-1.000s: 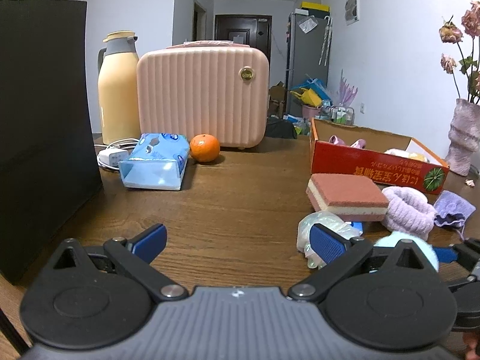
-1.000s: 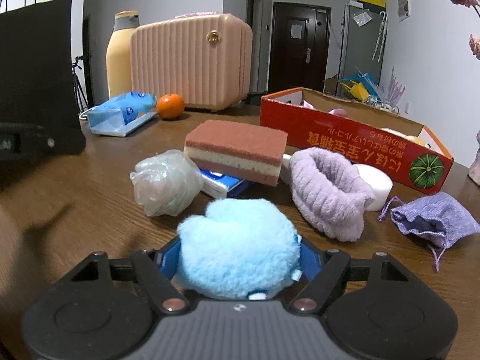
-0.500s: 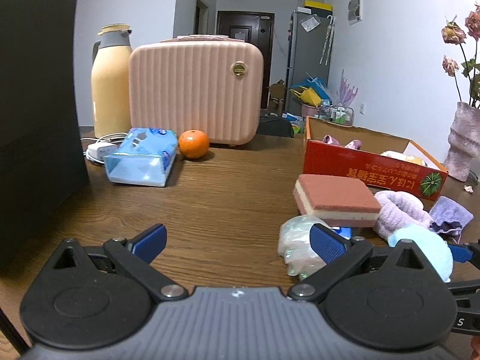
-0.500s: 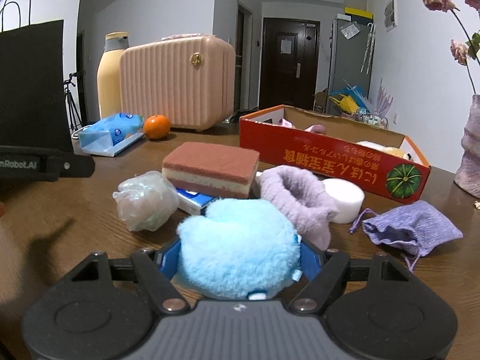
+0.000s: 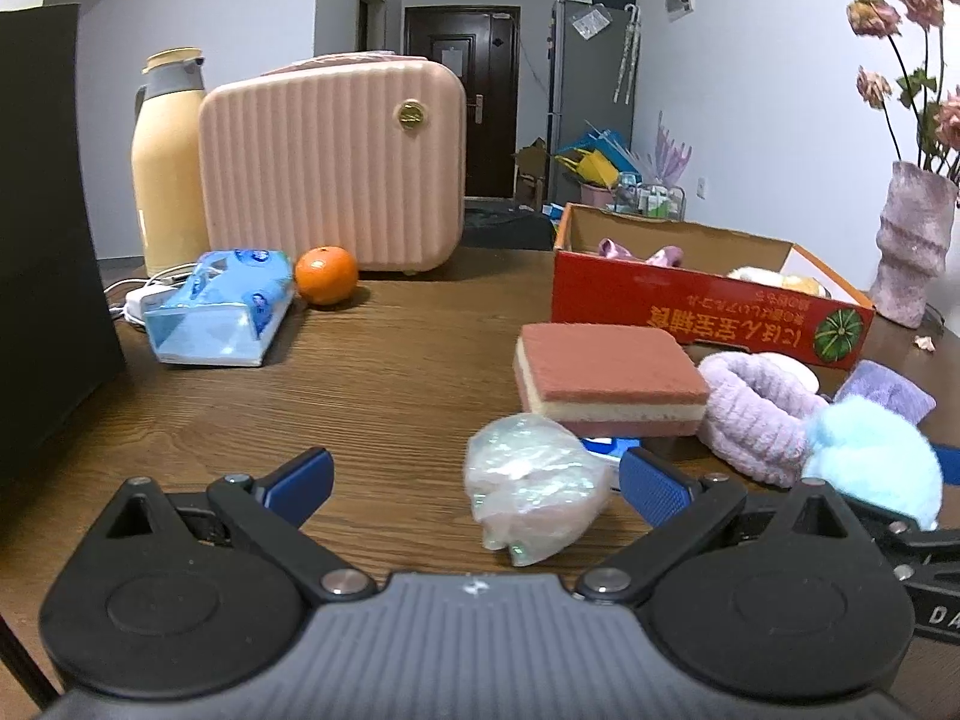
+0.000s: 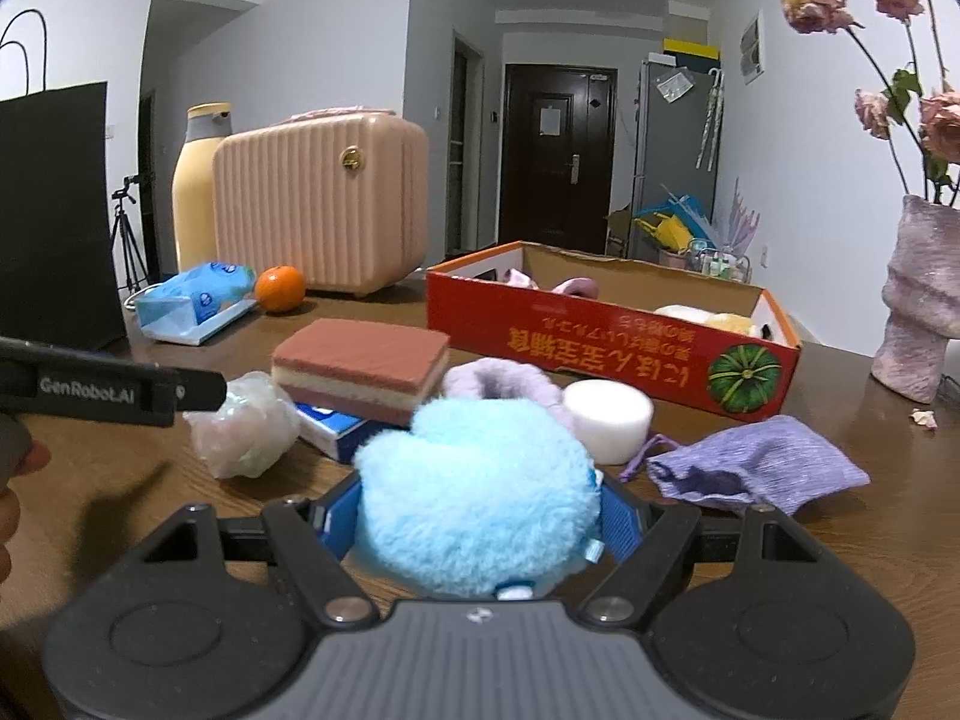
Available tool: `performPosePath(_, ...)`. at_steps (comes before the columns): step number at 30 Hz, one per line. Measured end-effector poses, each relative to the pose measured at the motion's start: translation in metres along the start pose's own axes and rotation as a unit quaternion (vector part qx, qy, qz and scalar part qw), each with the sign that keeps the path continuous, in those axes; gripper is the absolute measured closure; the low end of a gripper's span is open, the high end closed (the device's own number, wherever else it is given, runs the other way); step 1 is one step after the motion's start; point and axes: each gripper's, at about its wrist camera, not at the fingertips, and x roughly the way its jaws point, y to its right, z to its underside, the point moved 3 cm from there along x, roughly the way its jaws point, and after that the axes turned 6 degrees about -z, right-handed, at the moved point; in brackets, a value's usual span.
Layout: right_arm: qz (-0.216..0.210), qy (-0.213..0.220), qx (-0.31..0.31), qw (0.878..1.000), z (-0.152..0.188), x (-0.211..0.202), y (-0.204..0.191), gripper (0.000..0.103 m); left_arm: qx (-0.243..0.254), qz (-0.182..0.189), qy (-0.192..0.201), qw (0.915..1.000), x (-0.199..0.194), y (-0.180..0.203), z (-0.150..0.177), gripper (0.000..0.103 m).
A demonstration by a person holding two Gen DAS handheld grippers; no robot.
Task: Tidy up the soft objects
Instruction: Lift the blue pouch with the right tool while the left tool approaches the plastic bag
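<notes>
Left gripper [image 6: 108,393] arm, left edge of right wrist view: white lettering "GenRobot.AI". Right gripper [image 5: 936,618] body, lower right edge of left wrist view: white letters "DA", rest cut off by frame. Red cardboard box [image 6: 600,348] front wall, centre right: line of yellow characters printed upside down, not readable; green pumpkin picture at its right end. Blue tissue pack [image 5: 222,306]: round logos, too small to read.
</notes>
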Motion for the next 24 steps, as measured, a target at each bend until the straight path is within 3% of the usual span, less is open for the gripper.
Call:
performPosePath(13,0.034,0.012,0.019,0.999,0.001,-0.011,0.046,0.026,0.026,-0.007,-0.011,0.9996,0.022,0.027,-0.001,0.0)
performPosePath(24,0.057,0.006,0.037,0.998,0.004,-0.009,0.072,0.026,0.034,-0.002,-0.045,0.9984,0.054,0.028,-0.002,0.0)
